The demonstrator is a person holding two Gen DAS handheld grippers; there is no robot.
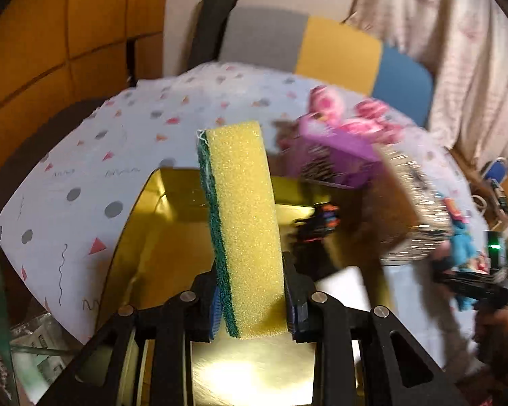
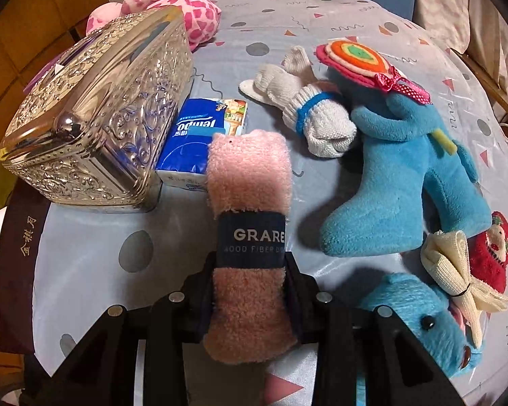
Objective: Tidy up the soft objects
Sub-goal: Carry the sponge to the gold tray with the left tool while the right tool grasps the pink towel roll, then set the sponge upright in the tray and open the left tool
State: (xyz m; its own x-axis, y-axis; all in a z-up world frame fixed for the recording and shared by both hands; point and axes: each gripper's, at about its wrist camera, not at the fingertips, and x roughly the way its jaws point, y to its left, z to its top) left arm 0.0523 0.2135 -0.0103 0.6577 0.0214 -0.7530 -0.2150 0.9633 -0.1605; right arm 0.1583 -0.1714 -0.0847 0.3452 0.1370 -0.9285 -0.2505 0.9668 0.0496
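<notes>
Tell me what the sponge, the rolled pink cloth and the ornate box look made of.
Sponge: porous yellow foam, green fibrous scouring layer. Pink cloth: fuzzy fabric; its band reads "wood fiber". Ornate box: apparently embossed silvery metal, shiny and reflective, possibly plated.

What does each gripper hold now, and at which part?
Left gripper: sponge, at its lower end. Right gripper: rolled pink cloth, just below its dark label band.
</notes>
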